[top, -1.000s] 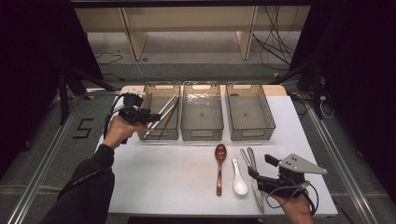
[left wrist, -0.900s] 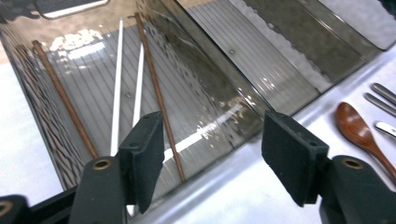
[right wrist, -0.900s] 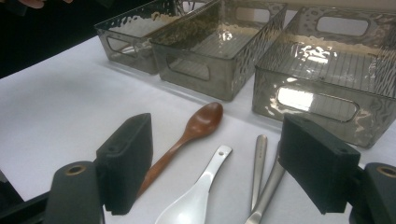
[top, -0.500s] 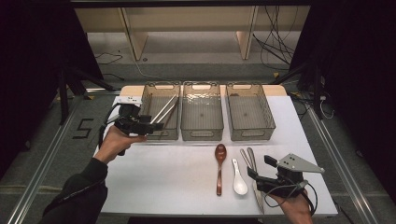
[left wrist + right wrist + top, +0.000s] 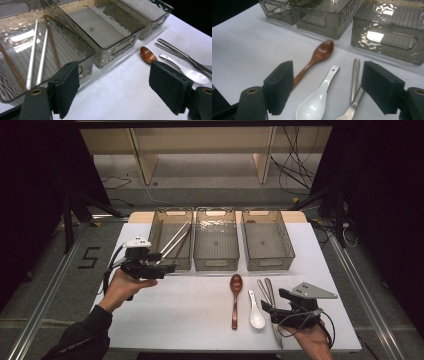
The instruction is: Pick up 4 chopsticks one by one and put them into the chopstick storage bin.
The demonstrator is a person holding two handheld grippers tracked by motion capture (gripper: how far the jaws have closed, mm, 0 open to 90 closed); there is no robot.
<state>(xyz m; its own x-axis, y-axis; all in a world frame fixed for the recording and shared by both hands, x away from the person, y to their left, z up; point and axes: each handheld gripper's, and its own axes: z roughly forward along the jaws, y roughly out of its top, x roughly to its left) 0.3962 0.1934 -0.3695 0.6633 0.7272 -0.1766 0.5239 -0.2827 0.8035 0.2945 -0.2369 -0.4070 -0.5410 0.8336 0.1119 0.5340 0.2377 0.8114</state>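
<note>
Smoky clear plastic makes up the three bins (image 5: 216,245) lined along your table (image 5: 190,315); the leftmost holds chopsticks (image 5: 37,57), seemingly two pale and two brown. Your left gripper (image 5: 167,268) hovers at that bin's near corner, jaws spread wide and empty. Your right gripper (image 5: 270,307) sits low at the front, jaws likewise apart, above the wooden spoon (image 5: 317,57), white ceramic spoon (image 5: 317,100) and metal cutlery (image 5: 354,82).

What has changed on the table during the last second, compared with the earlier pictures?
The left gripper drew back from the left bin toward the person, open and empty. The chopsticks lie as before in that bin. The right gripper, wooden spoon, white spoon and metal utensils stayed put.
</note>
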